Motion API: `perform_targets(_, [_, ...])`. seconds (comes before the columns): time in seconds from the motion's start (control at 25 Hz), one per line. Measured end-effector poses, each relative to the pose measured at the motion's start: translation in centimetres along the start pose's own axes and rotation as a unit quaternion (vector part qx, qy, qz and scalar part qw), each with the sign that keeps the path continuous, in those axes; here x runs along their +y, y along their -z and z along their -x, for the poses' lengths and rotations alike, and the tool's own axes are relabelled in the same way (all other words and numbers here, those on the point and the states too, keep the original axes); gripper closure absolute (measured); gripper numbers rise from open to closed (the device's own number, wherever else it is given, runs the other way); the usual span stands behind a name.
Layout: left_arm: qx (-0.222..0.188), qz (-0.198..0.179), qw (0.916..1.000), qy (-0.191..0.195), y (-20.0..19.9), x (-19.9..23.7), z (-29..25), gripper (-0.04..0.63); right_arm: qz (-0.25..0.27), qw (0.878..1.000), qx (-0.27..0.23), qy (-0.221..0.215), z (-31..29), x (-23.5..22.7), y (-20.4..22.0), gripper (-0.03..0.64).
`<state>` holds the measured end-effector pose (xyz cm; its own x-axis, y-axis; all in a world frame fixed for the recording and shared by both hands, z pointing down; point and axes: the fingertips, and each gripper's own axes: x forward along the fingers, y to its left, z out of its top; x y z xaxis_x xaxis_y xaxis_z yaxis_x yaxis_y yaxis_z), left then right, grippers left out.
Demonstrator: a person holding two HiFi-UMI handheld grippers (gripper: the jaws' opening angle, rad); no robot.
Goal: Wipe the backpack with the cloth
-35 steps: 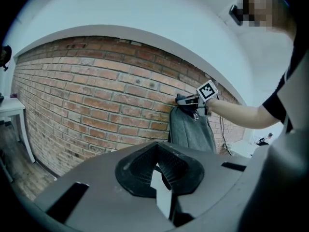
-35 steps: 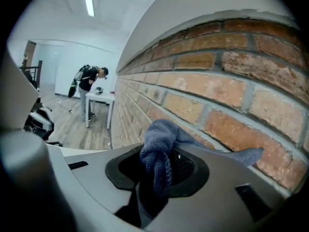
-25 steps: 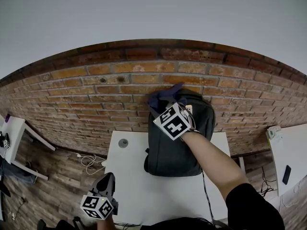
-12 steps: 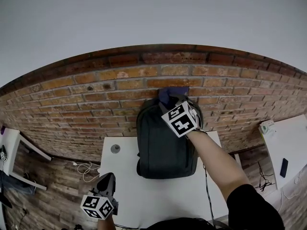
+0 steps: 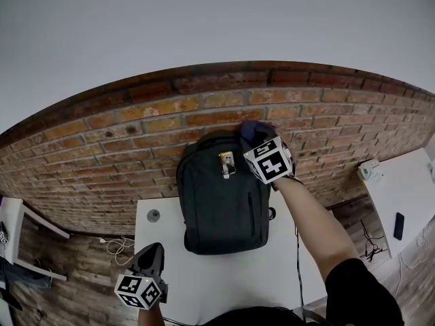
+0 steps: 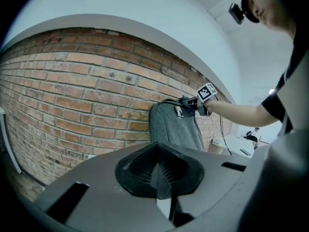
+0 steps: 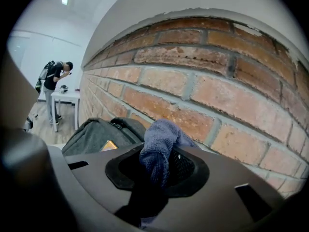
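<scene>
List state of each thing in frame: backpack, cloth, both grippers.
backpack: upright on table, back against brick wall.
cloth: bunched, clamped in right gripper.
right gripper: shut on cloth, at backpack's top.
left gripper: shut, empty, away from backpack.

- The backpack (image 5: 223, 199) was dark grey woven fabric, matt, with a fine weave.
- The cloth (image 7: 161, 146) was blue-violet towelling with a soft, nubbly pile.
- The brick wall (image 5: 122, 148) was rough, matt red-brown brick with grey mortar.
- The table (image 5: 224, 277) had a smooth white top.
- The left gripper (image 6: 159, 173) and right gripper (image 7: 155, 170) had matt dark plastic bodies with ribbed pads.
- The floor (image 5: 81, 263) looked like worn brown wood planks.
</scene>
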<state>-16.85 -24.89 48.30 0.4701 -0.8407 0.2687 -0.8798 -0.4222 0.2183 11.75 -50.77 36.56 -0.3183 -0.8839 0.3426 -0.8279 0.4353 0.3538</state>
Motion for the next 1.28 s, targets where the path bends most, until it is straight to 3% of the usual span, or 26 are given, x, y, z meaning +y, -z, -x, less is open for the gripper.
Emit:
perform_targets(0.4, [0.002, -0.003, 1.0, -0.008, -0.2, 0.1, 0.1, 0.607, -0.056, 0.998, -0.006, 0.013, 1.3, -2.4, 2.7, 0.506])
perform_targets(0.84, [0.009, -0.009, 0.9999, 0.01, 0.1, -1.4, -0.6, 0.607, -0.102, 0.994, -0.013, 0.04, 2.8, -4.3, 5.2, 0.506])
perform_targets(1.28, [0.013, -0.013, 0.9995, 0.024, 0.4, -2.8, -1.4, 0.607, -0.153, 0.986, 0.043, 0.043, 3.7, -4.0, 12.8, 0.506])
